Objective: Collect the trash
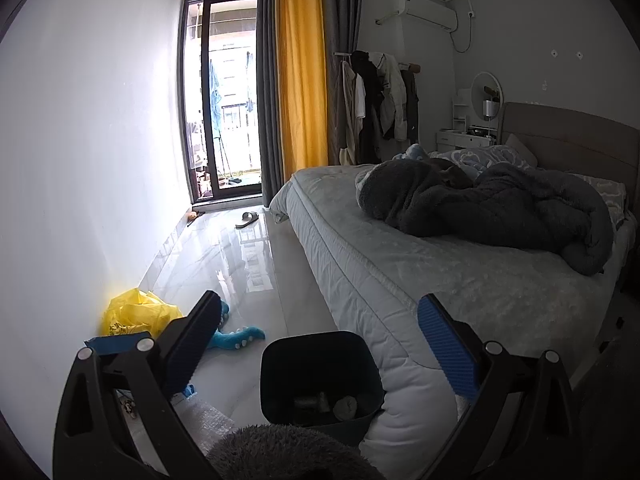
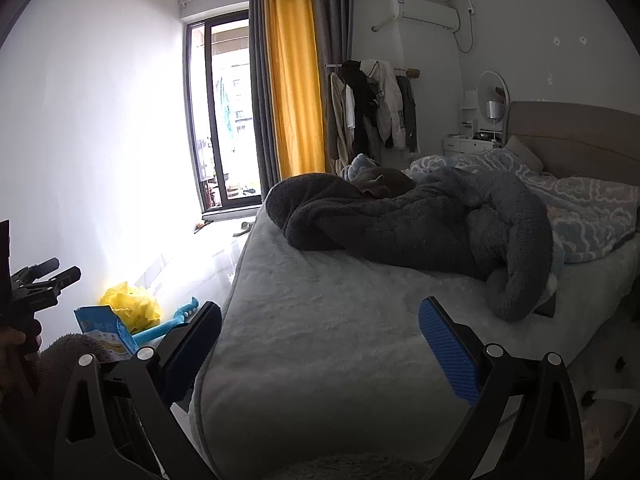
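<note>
My left gripper (image 1: pixel 320 340) is open and empty above a black trash bin (image 1: pixel 264 380) that stands on the floor against the bed's corner. Crumpled scraps (image 1: pixel 344 406) lie in the bin's bottom. By the wall to the left sit a yellow plastic bag (image 1: pixel 136 316), a blue packet (image 1: pixel 116 342) and a sheet of bubble wrap (image 1: pixel 204 420). My right gripper (image 2: pixel 320 344) is open and empty over the bed's near corner. Its view shows the yellow bag (image 2: pixel 130 306), the blue packet (image 2: pixel 106 330) and the left gripper (image 2: pixel 40 280) at the left edge.
A bed (image 1: pixel 440 280) with a dark fleece blanket (image 1: pixel 480 208) fills the right side. A blue plush toy (image 1: pixel 236 336) lies on the glossy floor beside the bag. A slipper (image 1: pixel 248 220) rests near the balcony door (image 1: pixel 224 112). A grey fuzzy sleeve (image 1: pixel 280 456) shows at the bottom.
</note>
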A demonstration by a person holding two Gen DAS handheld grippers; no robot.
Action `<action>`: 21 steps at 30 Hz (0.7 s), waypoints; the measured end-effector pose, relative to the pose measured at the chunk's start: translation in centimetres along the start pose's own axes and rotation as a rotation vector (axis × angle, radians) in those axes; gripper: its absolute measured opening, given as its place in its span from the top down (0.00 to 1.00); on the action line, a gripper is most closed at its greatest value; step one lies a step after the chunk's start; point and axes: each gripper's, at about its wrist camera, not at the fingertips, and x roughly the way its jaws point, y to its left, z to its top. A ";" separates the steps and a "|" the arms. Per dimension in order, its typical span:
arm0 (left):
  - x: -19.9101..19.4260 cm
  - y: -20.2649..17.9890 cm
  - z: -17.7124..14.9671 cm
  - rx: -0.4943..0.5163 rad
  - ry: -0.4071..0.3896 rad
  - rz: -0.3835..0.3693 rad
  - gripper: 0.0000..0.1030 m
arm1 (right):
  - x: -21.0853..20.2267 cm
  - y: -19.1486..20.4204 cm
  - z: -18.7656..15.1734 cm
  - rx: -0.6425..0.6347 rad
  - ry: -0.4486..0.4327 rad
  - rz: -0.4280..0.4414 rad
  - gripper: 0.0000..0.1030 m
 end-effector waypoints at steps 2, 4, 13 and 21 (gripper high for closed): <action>-0.1 0.0 -0.1 -0.006 0.003 -0.004 0.03 | 0.0 0.2 0.0 -0.015 0.006 0.012 0.03; -0.1 0.2 -0.1 -0.014 0.003 -0.007 0.03 | 0.1 0.3 0.1 -0.022 0.009 0.019 0.03; -0.1 0.7 -0.2 -0.031 0.007 -0.006 0.03 | 0.0 0.2 0.1 -0.015 0.010 0.024 0.03; -0.2 0.9 -0.3 -0.043 0.010 -0.008 0.03 | 0.0 0.2 0.1 -0.013 0.010 0.024 0.03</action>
